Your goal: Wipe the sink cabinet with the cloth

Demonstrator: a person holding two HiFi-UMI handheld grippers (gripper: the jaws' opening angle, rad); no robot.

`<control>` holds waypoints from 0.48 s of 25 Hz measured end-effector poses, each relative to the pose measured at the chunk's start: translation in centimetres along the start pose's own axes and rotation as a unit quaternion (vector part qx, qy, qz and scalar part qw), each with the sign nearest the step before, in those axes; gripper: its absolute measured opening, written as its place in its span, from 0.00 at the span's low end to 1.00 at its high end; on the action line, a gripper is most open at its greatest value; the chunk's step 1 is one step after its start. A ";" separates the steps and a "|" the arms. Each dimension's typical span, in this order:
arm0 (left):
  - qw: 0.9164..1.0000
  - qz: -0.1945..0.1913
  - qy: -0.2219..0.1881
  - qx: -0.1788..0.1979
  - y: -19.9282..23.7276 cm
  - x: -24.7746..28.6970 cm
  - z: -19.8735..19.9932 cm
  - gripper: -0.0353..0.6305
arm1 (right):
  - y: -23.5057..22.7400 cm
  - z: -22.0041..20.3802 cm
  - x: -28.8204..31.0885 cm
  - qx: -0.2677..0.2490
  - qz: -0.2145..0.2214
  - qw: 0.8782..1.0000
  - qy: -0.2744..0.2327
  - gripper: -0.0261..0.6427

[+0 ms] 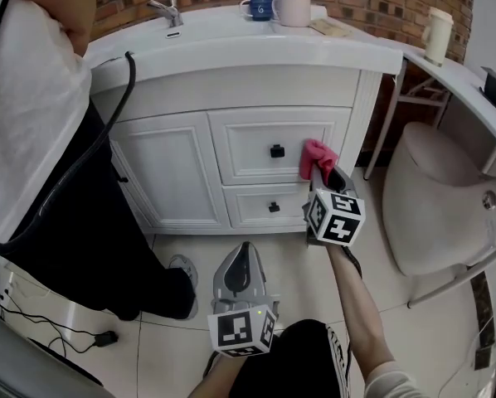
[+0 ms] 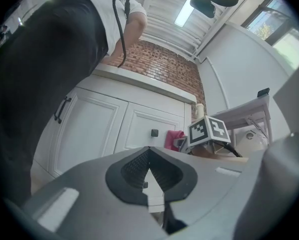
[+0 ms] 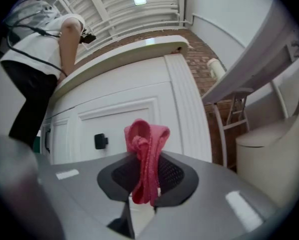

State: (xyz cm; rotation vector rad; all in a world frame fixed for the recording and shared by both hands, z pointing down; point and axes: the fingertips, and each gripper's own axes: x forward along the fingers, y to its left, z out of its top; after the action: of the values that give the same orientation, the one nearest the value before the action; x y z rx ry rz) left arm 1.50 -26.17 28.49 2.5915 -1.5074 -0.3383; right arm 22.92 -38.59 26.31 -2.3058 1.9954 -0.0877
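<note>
The white sink cabinet (image 1: 231, 131) fills the far side of the room under its pale countertop, with a door at its left and two drawers stacked at its right. A second person (image 1: 41, 114) in a white top and dark trousers stands at the cabinet's left corner, bent toward the basin. Off the cabinet's right edge sits a rounded pale fixture (image 1: 439, 197) on the tiled floor.

The right gripper (image 1: 318, 172) is raised to the upper drawer, its jaws clamped on the pink cloth (image 1: 316, 156). In the right gripper view the cloth (image 3: 145, 154) stands up bunched between the pads, just right of the upper drawer's black knob (image 3: 100, 141). So the cloth is at the right edge of the upper drawer front; whether it presses on the wood I can't tell. The left gripper (image 1: 246, 251) hangs lower, over the floor in front of the lower drawer, well apart from the cabinet. Its jaws (image 2: 149, 176) are closed tip to tip with nothing in them.

On the countertop's far right corner stand a blue mug (image 1: 259, 7) and a pale mug (image 1: 294, 10), side by side.
</note>
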 end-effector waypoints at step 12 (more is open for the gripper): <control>0.999 -0.022 0.034 0.025 -1.8 1.2 -1.9 0.08 | -8.6 -0.3 -2.5 0.005 -0.073 0.997 0.001 0.13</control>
State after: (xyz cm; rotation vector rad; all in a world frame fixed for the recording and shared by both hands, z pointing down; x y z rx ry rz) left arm 4.05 -26.38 29.74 2.6495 -1.4556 -0.2190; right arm 30.97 -34.95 27.59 -2.4432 1.8219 -0.1104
